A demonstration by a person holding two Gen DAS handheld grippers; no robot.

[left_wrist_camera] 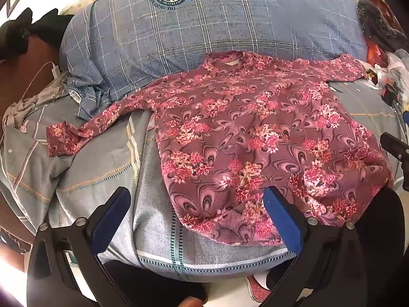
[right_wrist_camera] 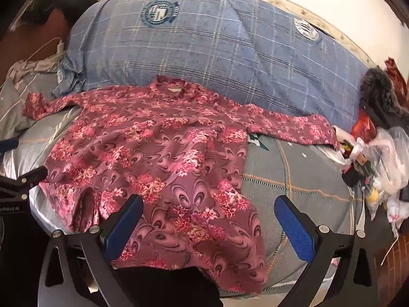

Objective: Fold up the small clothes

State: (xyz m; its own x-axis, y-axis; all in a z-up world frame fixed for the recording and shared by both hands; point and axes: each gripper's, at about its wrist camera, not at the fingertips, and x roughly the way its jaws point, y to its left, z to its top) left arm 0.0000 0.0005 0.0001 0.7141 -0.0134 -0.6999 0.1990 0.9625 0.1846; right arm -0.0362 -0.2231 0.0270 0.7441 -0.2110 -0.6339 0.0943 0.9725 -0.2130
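A maroon shirt with pink flowers lies spread flat on the bed, collar toward the far pillows, both sleeves stretched out sideways. It also shows in the right wrist view. My left gripper is open and empty, above the shirt's lower left hem. My right gripper is open and empty, above the shirt's lower right hem. The right gripper's tip shows at the right edge of the left wrist view; the left gripper shows at the left edge of the right wrist view.
The bed has a grey checked sheet. Two blue plaid pillows lie behind the shirt. Plastic bags and small clutter and a fur-trimmed dark garment crowd the right side. A white charger cable lies at the left.
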